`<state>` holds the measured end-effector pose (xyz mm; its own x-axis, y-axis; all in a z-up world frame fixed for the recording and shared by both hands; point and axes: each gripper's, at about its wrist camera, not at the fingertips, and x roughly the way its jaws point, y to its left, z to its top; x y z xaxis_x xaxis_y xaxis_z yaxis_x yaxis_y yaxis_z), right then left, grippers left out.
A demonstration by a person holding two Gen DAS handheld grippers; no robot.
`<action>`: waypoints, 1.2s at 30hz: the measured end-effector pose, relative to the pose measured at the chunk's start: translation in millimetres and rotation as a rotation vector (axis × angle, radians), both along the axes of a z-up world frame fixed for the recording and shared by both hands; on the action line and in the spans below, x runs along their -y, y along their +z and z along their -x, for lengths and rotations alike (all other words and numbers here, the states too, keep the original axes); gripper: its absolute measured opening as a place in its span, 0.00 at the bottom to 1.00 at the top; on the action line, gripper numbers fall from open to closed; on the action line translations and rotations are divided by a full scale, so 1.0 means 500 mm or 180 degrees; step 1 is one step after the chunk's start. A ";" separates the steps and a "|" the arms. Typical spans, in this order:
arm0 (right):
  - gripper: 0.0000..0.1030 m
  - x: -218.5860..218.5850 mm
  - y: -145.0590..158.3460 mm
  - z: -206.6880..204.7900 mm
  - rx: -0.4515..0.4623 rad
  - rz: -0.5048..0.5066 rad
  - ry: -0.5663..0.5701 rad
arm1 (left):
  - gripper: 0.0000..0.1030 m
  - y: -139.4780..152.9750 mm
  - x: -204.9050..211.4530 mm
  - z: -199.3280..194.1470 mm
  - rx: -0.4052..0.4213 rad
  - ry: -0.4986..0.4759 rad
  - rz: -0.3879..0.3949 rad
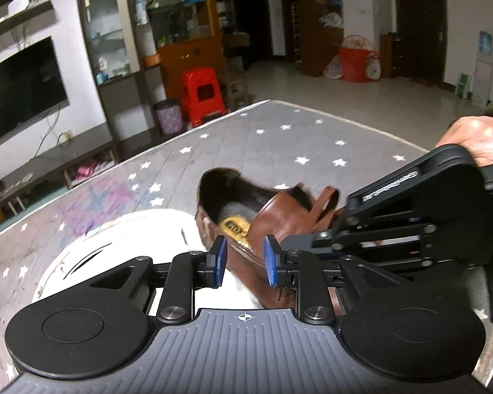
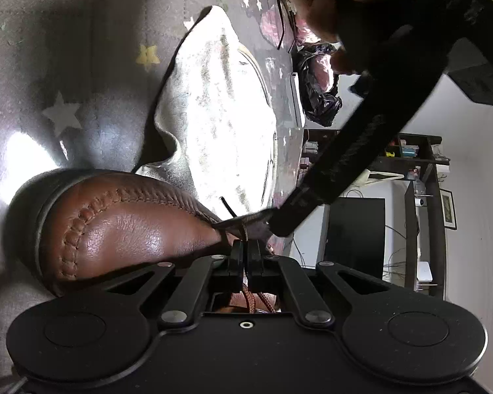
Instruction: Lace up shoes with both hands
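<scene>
A brown leather shoe (image 1: 279,216) lies on a white cloth (image 1: 115,246), with its stitched toe (image 2: 125,226) close to the right wrist camera. My left gripper (image 1: 245,259) stands partly open. The shoe's leather flap lies between its blue pads (image 1: 222,256), and I see no firm pinch. In the right wrist view the left gripper appears as a dark bar whose tip (image 2: 279,220) meets that flap. My right gripper (image 2: 245,252) is shut on the brown braided lace (image 2: 246,298) at the shoe's throat. A thin dark lace end (image 2: 228,207) sticks up beside it.
Shoe and cloth rest on a grey mat with white stars (image 1: 279,138). A black plastic bag (image 2: 318,98) lies at the mat's edge. Beyond the mat are a red stool (image 1: 202,95), a patterned bin (image 1: 169,116), a TV (image 1: 19,88) and shelves. A hand (image 1: 476,138) holds the right gripper's housing.
</scene>
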<state>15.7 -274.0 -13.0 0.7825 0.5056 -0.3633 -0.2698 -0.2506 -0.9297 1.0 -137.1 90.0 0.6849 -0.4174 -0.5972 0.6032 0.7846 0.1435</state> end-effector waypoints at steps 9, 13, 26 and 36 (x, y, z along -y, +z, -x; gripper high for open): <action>0.02 0.001 -0.001 0.003 -0.0013 -0.0038 -0.0021 | 0.24 -0.056 0.031 0.014 -0.0123 -0.0200 -0.0458; 0.02 0.003 0.000 0.005 -0.0010 -0.0042 -0.0027 | 0.24 -0.061 0.038 0.011 -0.0119 -0.0256 -0.0506; 0.01 -0.010 0.006 0.025 -0.0016 -0.0074 -0.0070 | 0.02 -0.066 0.034 0.006 -0.0038 -0.0276 -0.0541; 0.18 0.009 0.025 0.107 -0.0004 -0.0381 -0.0217 | 0.02 -0.018 -0.014 0.080 0.0477 0.0357 -0.0806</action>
<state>-37.9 -278.4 -0.7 0.8161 0.4910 -0.3047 -0.2837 -0.1190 -0.9515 -38.8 -129.9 80.8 0.8065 -0.1850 -0.5616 0.4723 0.7730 0.4236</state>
